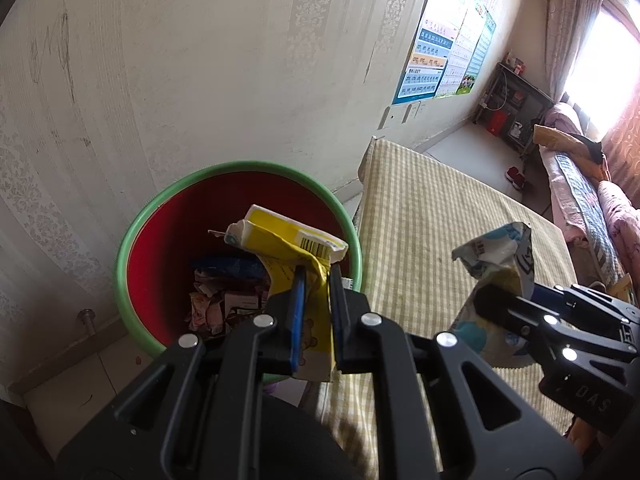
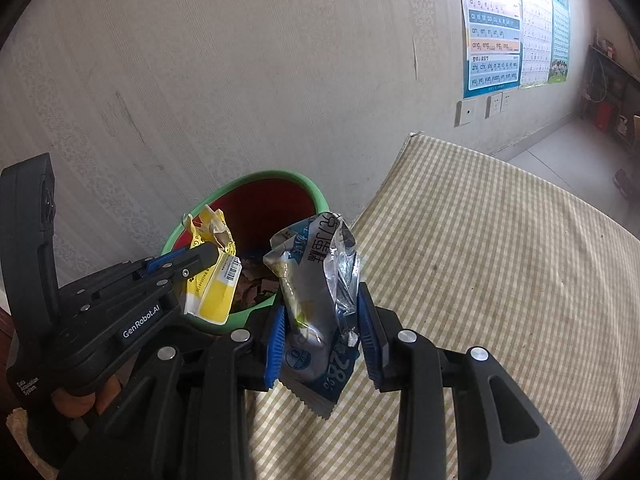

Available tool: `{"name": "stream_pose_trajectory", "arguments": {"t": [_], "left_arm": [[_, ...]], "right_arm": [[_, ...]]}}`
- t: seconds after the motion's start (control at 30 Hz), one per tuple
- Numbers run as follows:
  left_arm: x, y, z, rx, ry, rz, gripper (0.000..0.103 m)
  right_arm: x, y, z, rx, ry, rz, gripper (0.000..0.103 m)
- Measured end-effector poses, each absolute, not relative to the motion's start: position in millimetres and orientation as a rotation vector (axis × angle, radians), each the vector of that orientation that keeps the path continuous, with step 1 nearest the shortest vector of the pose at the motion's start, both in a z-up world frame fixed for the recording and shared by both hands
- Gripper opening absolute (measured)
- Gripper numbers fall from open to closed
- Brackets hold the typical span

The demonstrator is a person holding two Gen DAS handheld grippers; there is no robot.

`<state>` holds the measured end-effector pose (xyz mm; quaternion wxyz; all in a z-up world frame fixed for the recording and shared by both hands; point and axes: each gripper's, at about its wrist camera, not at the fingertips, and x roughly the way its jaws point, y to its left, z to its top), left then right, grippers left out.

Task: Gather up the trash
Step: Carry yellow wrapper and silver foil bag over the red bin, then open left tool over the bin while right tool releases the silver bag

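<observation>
My left gripper (image 1: pixel 318 276) is shut on a crumpled yellow wrapper (image 1: pixel 288 240) and holds it over the open mouth of a red bin with a green rim (image 1: pixel 160 248). The bin stands on the floor against the wall and holds several scraps of trash (image 1: pixel 224 300). My right gripper (image 2: pixel 320 312) is shut on a silver and blue snack wrapper (image 2: pixel 316 280), held over the checked table edge beside the bin (image 2: pixel 264 184). In the right wrist view the left gripper (image 2: pixel 200 258) and its yellow wrapper (image 2: pixel 212 284) sit at the left. The right gripper (image 1: pixel 486 294) shows at the right of the left wrist view.
A table with a beige checked cloth (image 1: pixel 440 232) lies right of the bin. A patterned wall (image 1: pixel 200 80) is behind it, with posters (image 1: pixel 440 60). A sofa with bedding (image 1: pixel 584 200) and a shelf (image 1: pixel 516 108) stand far right.
</observation>
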<state>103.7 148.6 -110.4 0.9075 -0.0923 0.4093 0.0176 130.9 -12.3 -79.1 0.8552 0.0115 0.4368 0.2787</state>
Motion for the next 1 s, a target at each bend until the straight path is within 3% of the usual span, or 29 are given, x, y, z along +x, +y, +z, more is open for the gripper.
{"name": "stream_pose_trajectory", "arguments": {"t": [1.0], "left_arm": [[121.3, 193.7, -119.3, -0.171, 0.869, 0.099, 0.011]], "right_arm": [[154.0, 30.1, -91.9, -0.02, 0.942, 0.643, 0.033]]}}
